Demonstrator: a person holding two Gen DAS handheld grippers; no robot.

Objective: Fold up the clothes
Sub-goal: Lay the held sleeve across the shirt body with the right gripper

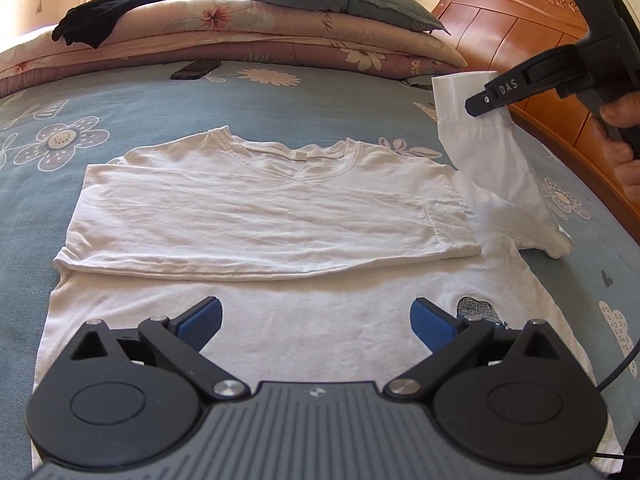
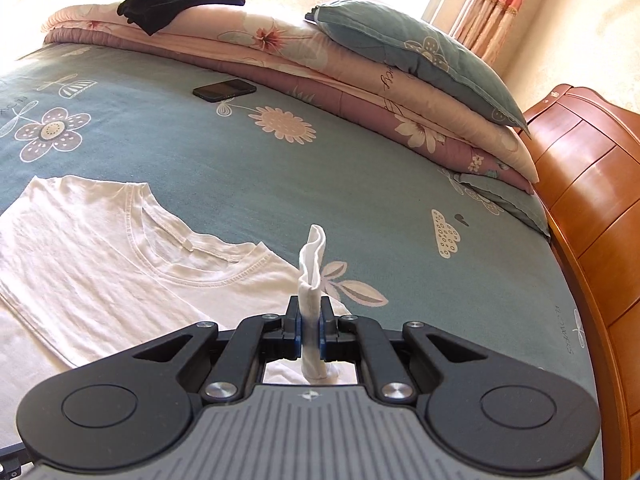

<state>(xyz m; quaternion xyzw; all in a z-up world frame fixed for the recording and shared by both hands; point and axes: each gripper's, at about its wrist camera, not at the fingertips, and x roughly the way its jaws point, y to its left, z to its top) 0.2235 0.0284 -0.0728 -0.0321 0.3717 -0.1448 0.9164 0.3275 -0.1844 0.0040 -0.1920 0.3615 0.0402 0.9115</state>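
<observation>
The white shirt point(image 1: 260, 208) is lying on the bed point(image 1: 160, 120), left sleeve already folded across. The right hand-held gripper point(image 2: 309, 330) is clenching the right sleeve point(image 1: 492, 152), lifted, fold pending. The left hand-held gripper point(image 1: 316, 322) is hanging released.

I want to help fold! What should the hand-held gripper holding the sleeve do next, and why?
Probably carry the sleeve across and lay it flat over the shirt. The right hand-held gripper is shut on its cuff, lifted above the bed, while the other sleeve already lies folded across the chest. The left hand-held gripper is open, holding nothing.
</observation>
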